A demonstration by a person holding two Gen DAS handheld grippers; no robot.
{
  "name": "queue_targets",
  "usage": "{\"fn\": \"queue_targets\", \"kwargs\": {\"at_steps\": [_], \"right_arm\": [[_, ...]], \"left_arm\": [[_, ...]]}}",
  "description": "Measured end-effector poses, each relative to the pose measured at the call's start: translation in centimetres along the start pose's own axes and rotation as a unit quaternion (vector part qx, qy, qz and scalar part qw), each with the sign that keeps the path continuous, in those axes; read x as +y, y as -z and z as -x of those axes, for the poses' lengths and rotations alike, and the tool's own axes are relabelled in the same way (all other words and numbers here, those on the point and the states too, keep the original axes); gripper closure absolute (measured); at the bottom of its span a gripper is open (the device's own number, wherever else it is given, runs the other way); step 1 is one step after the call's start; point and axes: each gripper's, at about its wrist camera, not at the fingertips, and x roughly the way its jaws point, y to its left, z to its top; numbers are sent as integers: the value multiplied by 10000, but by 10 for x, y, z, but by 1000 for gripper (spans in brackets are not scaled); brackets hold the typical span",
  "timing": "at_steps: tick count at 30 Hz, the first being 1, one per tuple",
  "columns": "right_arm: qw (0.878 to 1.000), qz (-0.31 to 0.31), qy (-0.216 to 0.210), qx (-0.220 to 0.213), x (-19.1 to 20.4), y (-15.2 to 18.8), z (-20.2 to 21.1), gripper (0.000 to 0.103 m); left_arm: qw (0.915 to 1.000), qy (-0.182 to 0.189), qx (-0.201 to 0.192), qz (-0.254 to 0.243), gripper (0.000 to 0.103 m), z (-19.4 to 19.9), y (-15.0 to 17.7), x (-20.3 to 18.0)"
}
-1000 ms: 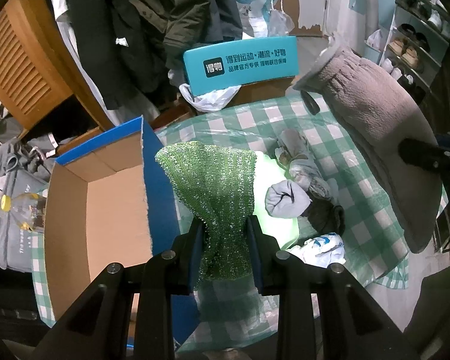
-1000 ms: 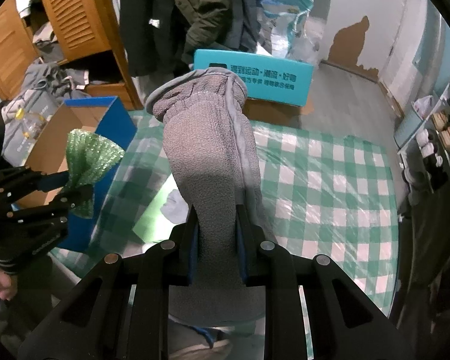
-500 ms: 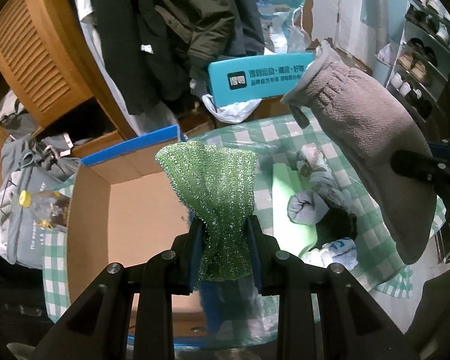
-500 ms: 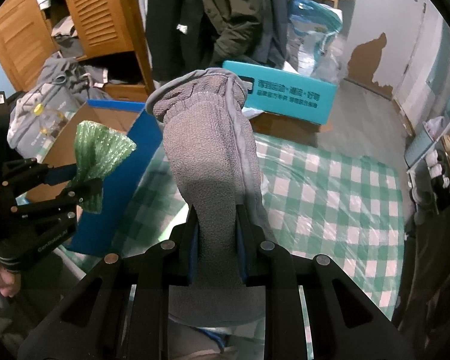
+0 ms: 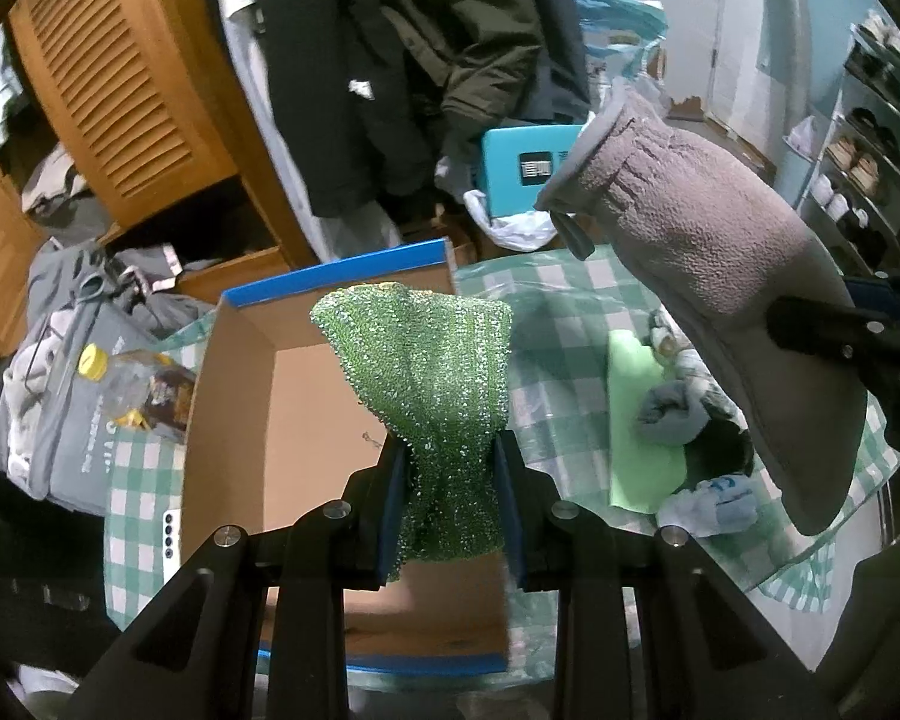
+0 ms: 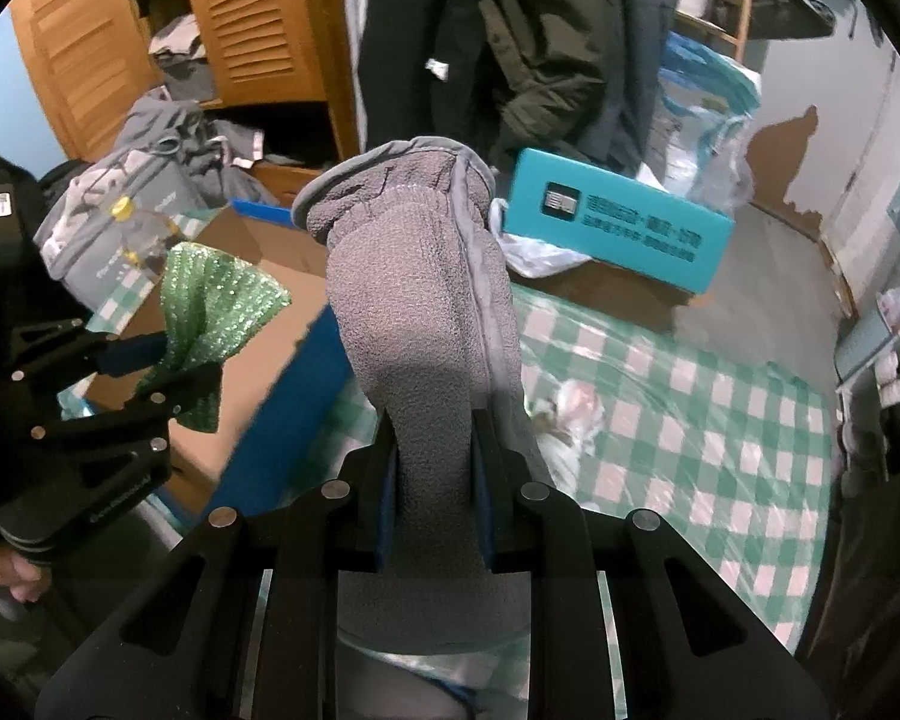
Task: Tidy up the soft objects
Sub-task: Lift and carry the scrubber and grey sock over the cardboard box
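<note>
My left gripper [image 5: 448,468] is shut on a green sparkly cloth [image 5: 426,372] and holds it above an open cardboard box [image 5: 240,420] with blue outer sides. It also shows in the right wrist view [image 6: 168,360], with the cloth [image 6: 210,300] over the box [image 6: 282,288]. My right gripper [image 6: 435,456] is shut on a grey fleece glove [image 6: 414,312], held above the green-checked table [image 6: 660,396]. The glove [image 5: 720,276] hangs to the right of the box in the left wrist view.
Rolled socks [image 5: 672,414], a white-and-blue sock [image 5: 711,504] and a light green cloth [image 5: 636,426] lie on the table. A teal box [image 6: 618,222] stands beyond the table. Hanging jackets [image 6: 510,42], a wooden wardrobe [image 5: 120,90] and a grey bag [image 5: 66,396] with a bottle are at the back and left.
Both grippers have moved left with their loads. The green cloth went from above the box's right wall to above the box's inside. The glove followed toward the box.
</note>
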Motion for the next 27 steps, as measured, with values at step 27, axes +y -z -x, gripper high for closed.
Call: {"fn": "queue_targets", "kwargs": {"at_steps": [27], "right_arm": [[9962,658,-483,312,117,-57,-59,84]], "left_arm": [[9952,-496,252,803,75,-24,29,115]]}}
